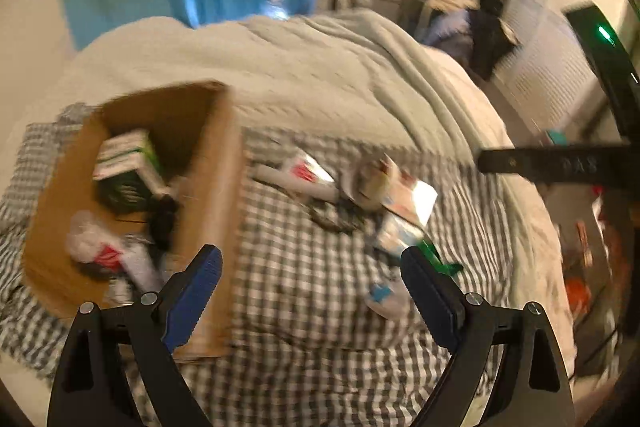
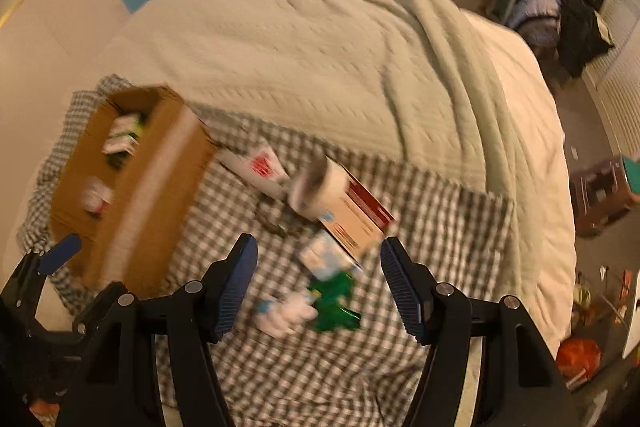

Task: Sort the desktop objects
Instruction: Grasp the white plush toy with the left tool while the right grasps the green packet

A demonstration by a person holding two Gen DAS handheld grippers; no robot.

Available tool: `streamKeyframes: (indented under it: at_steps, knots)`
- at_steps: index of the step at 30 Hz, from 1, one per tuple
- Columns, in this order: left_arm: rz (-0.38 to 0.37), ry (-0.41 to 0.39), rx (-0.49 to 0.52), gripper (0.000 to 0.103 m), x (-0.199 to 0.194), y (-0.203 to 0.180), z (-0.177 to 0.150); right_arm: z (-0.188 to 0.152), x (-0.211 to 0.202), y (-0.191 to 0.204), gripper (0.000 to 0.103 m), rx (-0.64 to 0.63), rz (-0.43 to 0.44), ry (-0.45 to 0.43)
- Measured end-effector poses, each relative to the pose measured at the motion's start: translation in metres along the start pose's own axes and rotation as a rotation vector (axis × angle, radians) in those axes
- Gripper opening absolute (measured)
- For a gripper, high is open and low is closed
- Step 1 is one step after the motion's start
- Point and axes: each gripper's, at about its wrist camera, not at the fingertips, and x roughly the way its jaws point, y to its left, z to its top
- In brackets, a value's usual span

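While both tools hang spread and empty above the grey-and-white checked cloth (image 2: 304,379), the relation that governs the next pick is how the loose pile lies from each of them. Nearest the right gripper (image 2: 318,285), and directly ahead between its parted blue-padded jaws, lie a small white soft item with a blue mark (image 2: 286,311) and, just beside it, a crumpled green foil wrapper (image 2: 336,301); motion blur prevents telling whether the two touch. The left gripper (image 1: 310,293) is also wide apart with nothing between its pads, and from its view the same green wrapper (image 1: 434,255) sits off toward its right finger, so the right gripper is judged the better placed. Beyond the wrapper, a flat red-and-white cardboard carton (image 2: 356,215) lies with its long axis running diagonally, away and to the left, with a white roll of tape (image 2: 314,189) at its far end and a white pouch with a red label (image 2: 260,165) farther on. To the left, well apart from the pile, the open brown cardboard box (image 2: 152,187) already holds several items, so any pick must travel leftward to it.
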Motion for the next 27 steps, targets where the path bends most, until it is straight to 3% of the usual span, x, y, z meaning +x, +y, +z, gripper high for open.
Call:
streamKeyframes:
  at_steps: [10,18,23,25,27]
  knots:
    - [-0.100,0.140,0.156,0.093,0.083,-0.048,-0.030,-0.031,0.078,-0.027,0.064,-0.052,-0.005,0.149]
    - [-0.171,0.239,0.176,0.093,0.126,-0.052,-0.047,-0.043,0.131,-0.035,0.064,-0.021,0.064,0.256]
    - [-0.178,0.272,0.153,0.093,0.147,-0.050,-0.047,-0.055,0.161,-0.043,0.064,0.067,0.162,0.339]
    - [-0.190,0.280,0.129,0.089,0.155,-0.048,-0.045,-0.056,0.163,-0.044,0.064,0.070,0.169,0.340]
    - [-0.207,0.266,0.115,0.074,0.157,-0.046,-0.044,-0.058,0.164,-0.047,0.063,0.087,0.189,0.347]
